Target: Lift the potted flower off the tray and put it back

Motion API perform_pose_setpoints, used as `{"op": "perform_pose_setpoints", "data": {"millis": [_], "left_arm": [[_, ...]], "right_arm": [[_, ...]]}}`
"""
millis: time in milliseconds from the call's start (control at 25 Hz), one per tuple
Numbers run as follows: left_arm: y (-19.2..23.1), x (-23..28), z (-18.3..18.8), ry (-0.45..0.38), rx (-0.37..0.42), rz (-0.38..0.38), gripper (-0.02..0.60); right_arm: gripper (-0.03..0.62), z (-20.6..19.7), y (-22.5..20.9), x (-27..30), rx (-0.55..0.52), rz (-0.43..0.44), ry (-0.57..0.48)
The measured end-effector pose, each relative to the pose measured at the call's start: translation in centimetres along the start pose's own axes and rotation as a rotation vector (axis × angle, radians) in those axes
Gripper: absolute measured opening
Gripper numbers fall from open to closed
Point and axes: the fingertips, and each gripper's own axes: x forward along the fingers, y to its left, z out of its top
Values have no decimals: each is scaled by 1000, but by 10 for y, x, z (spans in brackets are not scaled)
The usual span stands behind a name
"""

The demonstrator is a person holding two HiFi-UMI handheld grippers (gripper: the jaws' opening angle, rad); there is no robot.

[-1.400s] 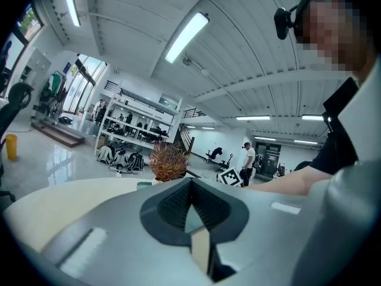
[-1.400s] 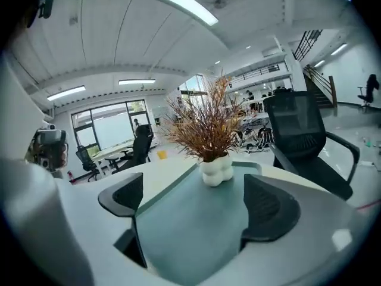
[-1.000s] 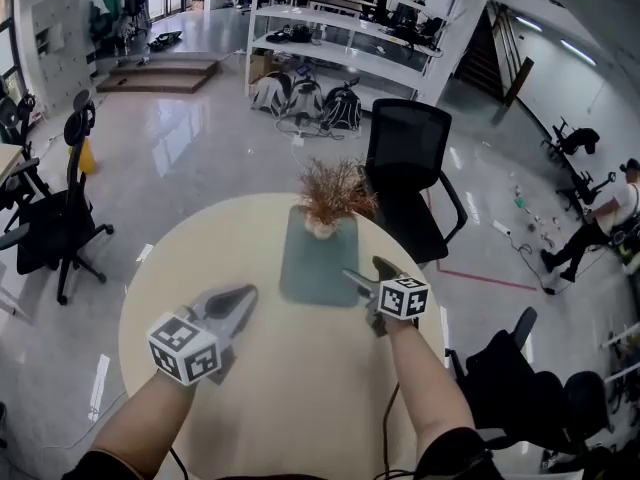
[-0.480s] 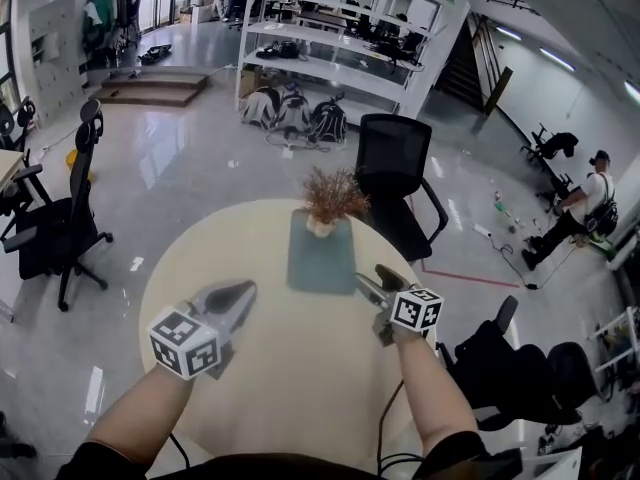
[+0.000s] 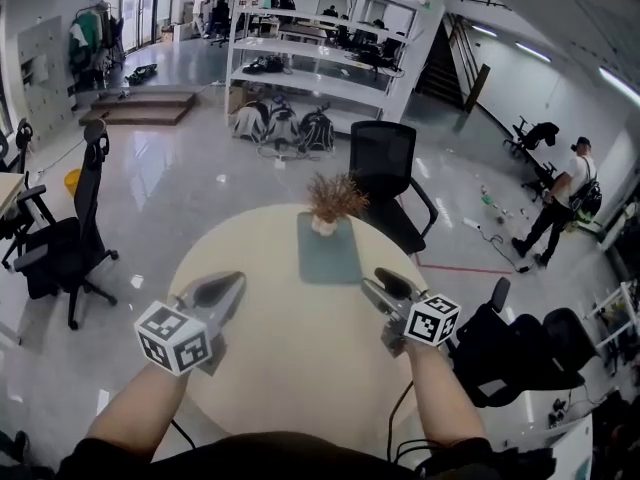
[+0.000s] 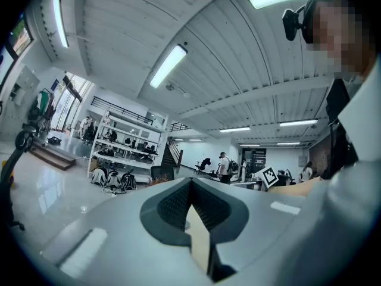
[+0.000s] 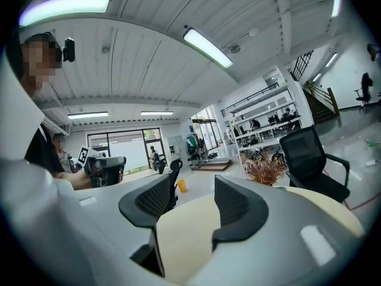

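Note:
The potted flower (image 5: pixel 333 200), dry brown sprigs in a small pale pot, stands at the far end of the grey-green tray (image 5: pixel 328 253) on the round beige table (image 5: pixel 300 358). It also shows in the right gripper view (image 7: pixel 264 168). Both grippers hover level over the table's near half, well short of the tray. My left gripper (image 5: pixel 222 290) (image 6: pixel 190 186) is shut, its tips meeting on nothing. My right gripper (image 5: pixel 385 288) (image 7: pixel 196 189) is open; its jaws have just been closing with nothing between them.
A black office chair (image 5: pixel 385 168) stands just behind the table. Another dark chair (image 5: pixel 525 353) sits at the right, and one at the left (image 5: pixel 60 243). White shelving (image 5: pixel 310 48) lines the back. A person (image 5: pixel 560 203) stands far right.
Both grippers have come up and back from the tray, and the table now looks smaller and farther below. The right jaws have narrowed. The flower stays on the tray.

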Motion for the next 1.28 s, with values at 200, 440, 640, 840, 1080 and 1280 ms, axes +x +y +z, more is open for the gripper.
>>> {"op": "perform_pose_setpoints", "data": {"millis": [200, 440, 640, 840, 1080, 1280], "left_arm": [[-33, -23, 28, -14, 47, -16, -2], [-81, -39, 51, -54, 85, 6, -2], [-127, -46, 60, -113, 77, 60, -2], [-166, -37, 49, -118, 65, 81, -2], [-182, -26, 42, -114, 57, 84, -2], [-180, -24, 39, -110, 57, 98, -2]], "right_arm": [[192, 36, 53, -41, -38, 22, -32], [118, 79, 86, -100, -83, 89, -80], [14, 93, 97, -151, -122, 119, -65], [12, 93, 94, -189, -107, 161, -70], [11, 80, 82, -197, -118, 166, -53], [11, 78, 81, -185, -137, 195, -45]]}}
